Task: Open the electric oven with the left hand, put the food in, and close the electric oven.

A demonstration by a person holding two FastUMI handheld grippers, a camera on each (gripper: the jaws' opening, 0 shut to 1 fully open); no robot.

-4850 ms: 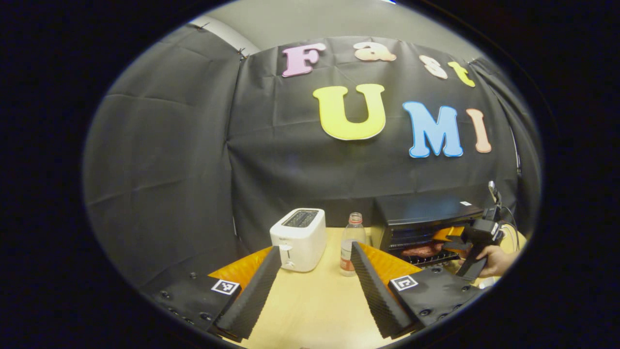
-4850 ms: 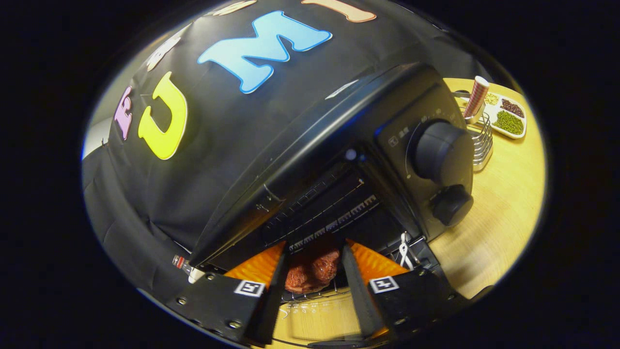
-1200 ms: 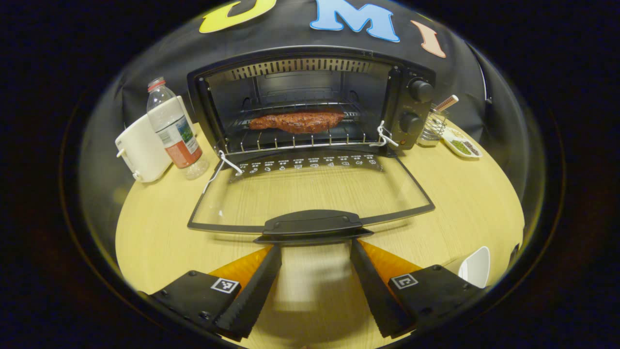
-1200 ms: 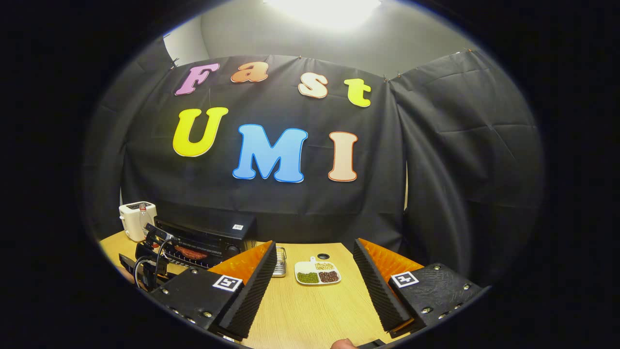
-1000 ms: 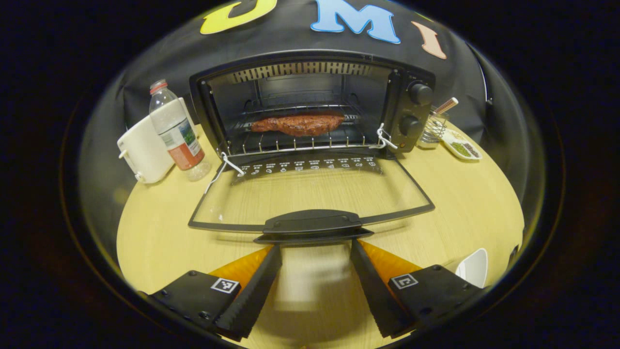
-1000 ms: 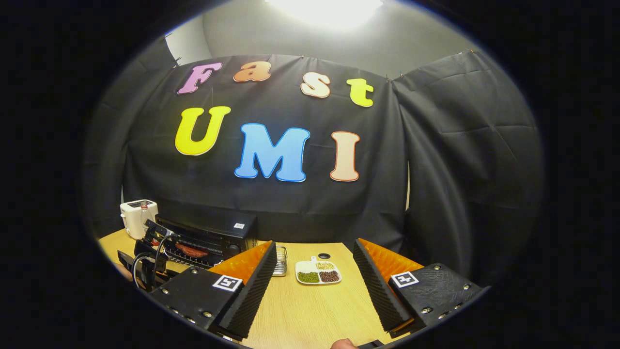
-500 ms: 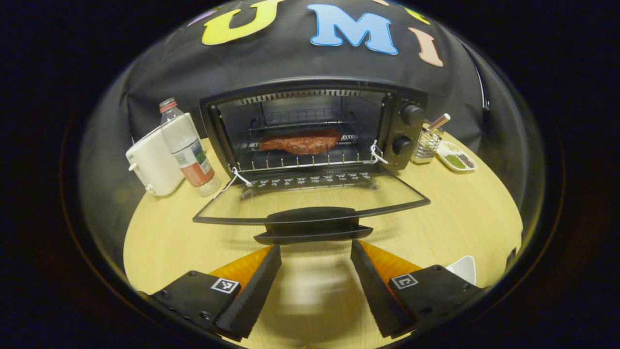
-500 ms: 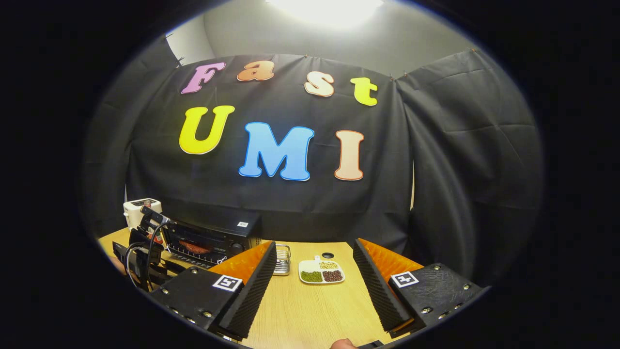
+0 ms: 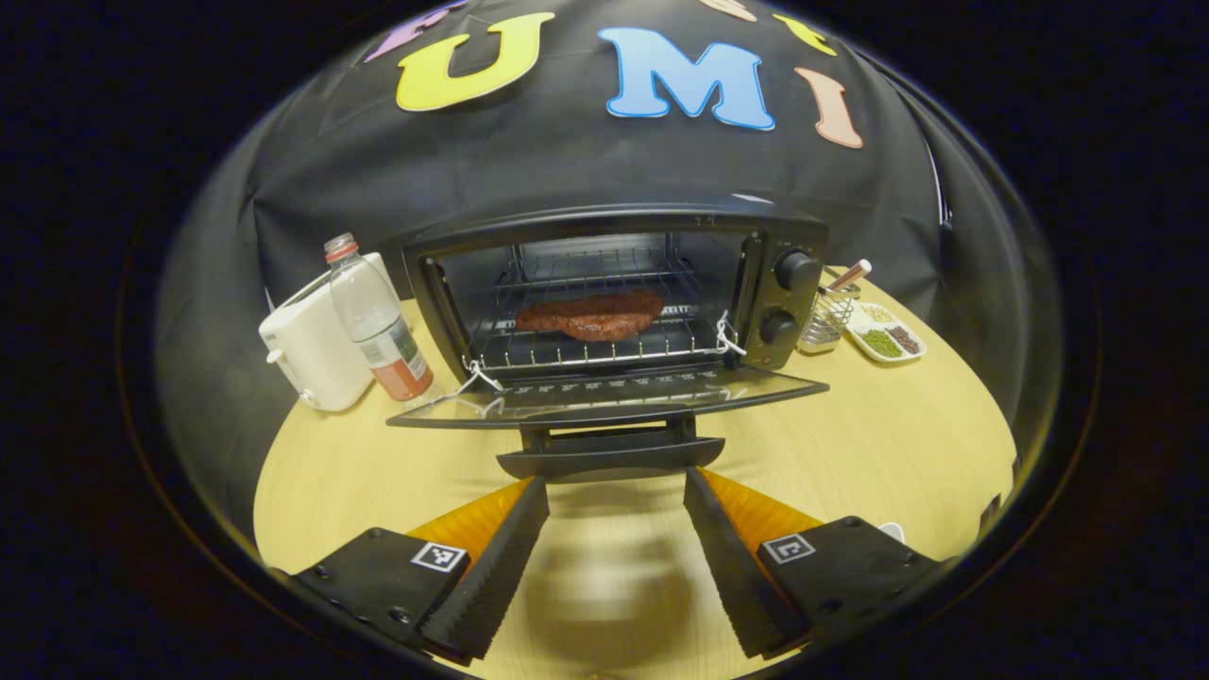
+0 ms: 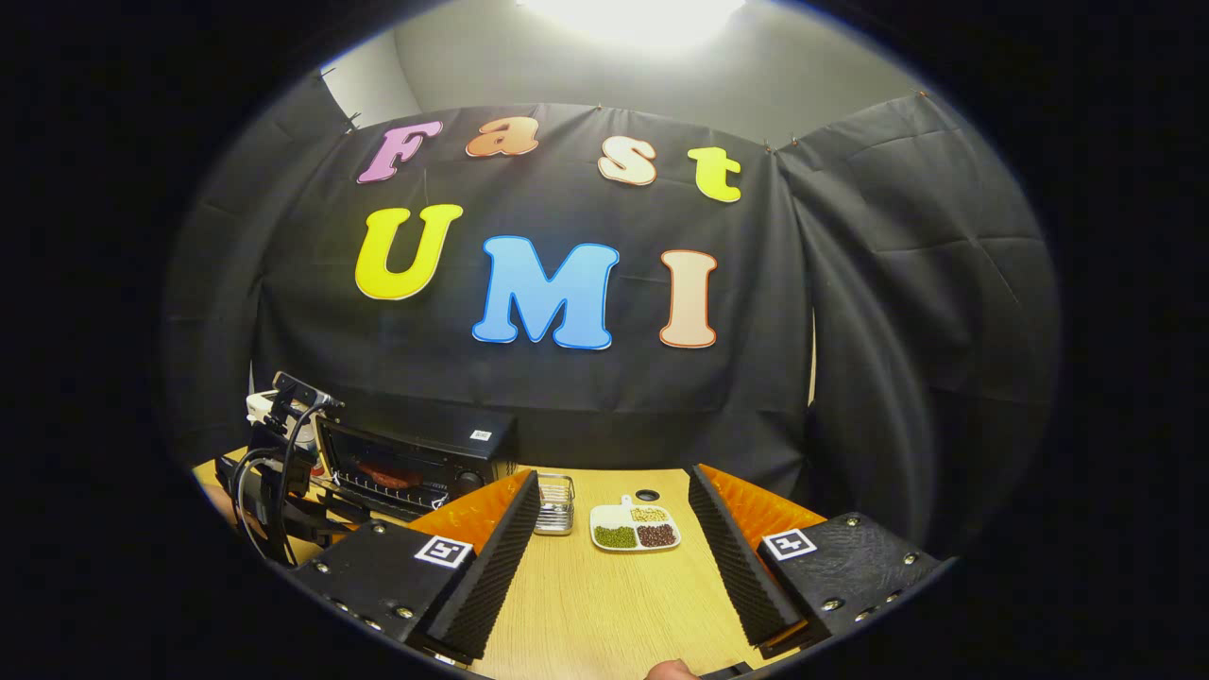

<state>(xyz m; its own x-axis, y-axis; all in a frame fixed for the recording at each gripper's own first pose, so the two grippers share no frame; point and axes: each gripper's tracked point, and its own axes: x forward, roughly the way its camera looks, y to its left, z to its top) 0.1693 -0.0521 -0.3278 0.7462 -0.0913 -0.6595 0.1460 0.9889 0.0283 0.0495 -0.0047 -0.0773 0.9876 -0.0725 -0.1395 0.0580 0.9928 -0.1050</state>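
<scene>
The black electric oven [image 9: 614,283] stands at the back of the wooden table, its glass door [image 9: 604,399] hanging out towards me, nearly level. A brown piece of meat [image 9: 590,314] lies on the wire rack inside. The door handle [image 9: 609,455] sits just beyond my left gripper [image 9: 614,557], which is open with nothing between its fingers. My right gripper [image 10: 609,557] is open too, held over the table's right part. In the right gripper view the oven [image 10: 411,465] is far off at the left with the other gripper [image 10: 283,472] before it.
A white toaster [image 9: 316,345] and a plastic bottle [image 9: 378,326] stand left of the oven. A wire holder [image 9: 829,316] and a white sectioned dish of beans [image 9: 885,332] sit to its right. The dish [image 10: 635,529] also lies ahead of my right gripper.
The oven door has swung up from flat on the table to about level. My left gripper has dropped lower, staying just short of the handle. The right gripper has barely moved.
</scene>
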